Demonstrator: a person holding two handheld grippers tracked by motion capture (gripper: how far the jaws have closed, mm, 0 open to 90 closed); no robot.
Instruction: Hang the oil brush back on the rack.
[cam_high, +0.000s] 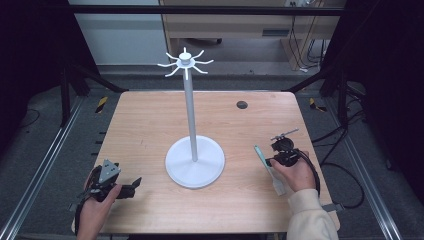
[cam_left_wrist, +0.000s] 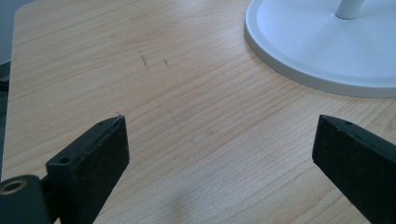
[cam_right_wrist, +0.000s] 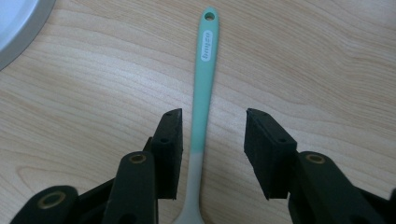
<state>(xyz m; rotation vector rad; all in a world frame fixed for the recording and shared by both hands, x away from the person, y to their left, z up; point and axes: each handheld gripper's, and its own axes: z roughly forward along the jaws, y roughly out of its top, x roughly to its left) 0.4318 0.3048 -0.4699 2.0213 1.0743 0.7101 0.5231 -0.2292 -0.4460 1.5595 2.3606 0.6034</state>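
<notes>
spatula under my right jaws, not yet caught

my right gripper (cam_right_wrist: 212, 140) straddles the mint-handled spatula (cam_right_wrist: 205, 79), which lies flat on the table (cam_high: 150, 120) to the right of the white hanging stand (cam_high: 194, 162). the jaws stand apart: the left one sits just beside the handle, maybe brushing it, while the right one leaves a clear gap, so nothing is pinched. my left gripper (cam_left_wrist: 219, 154) rests wide open over bare wood near the stand's base, holding nothing.

what worries me: the handle is thin, smooth and lies flush on the wood. closing off-centre like this, i judge one jaw would push it sideways and it could swivel or skate out before the other pad meets it. gripping near where mint meets the pale neck may also let the far end droop once lifted.

the spatula's blade end is cut off at the bottom of the right gripper view and partly covered by my hand (cam_high: 295, 172) from above. the hooks on top of the stand are small; i cannot tell their shape well.
</notes>
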